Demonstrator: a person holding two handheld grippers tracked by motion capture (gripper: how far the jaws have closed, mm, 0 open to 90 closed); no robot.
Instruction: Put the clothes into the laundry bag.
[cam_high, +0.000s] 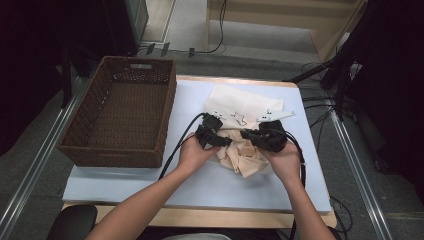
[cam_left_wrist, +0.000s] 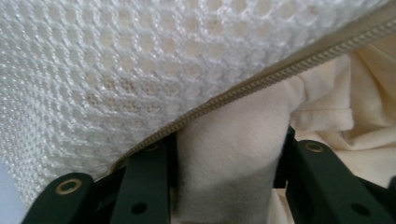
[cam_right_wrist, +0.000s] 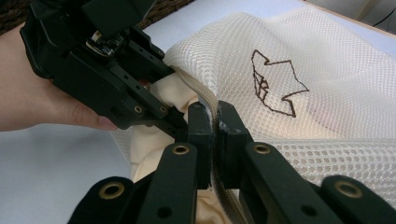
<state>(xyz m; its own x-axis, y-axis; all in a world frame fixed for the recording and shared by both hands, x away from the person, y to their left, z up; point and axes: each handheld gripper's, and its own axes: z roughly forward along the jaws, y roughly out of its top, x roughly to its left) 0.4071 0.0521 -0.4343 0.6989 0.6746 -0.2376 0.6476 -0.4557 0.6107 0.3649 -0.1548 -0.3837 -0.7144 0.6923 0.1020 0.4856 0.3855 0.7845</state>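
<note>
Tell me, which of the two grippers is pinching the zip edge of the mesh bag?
The right gripper: its jaws are shut on the mesh bag's zip edge. The left gripper instead holds the cream cloth.

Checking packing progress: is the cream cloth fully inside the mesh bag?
No. The cream cloth bulges out of the mesh bag, bunched on the table past its zipper edge.

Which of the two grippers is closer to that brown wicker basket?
Left. The left gripper works beside the wicker basket's right wall; the right gripper is farther right, across the bunched cream cloth.
</note>
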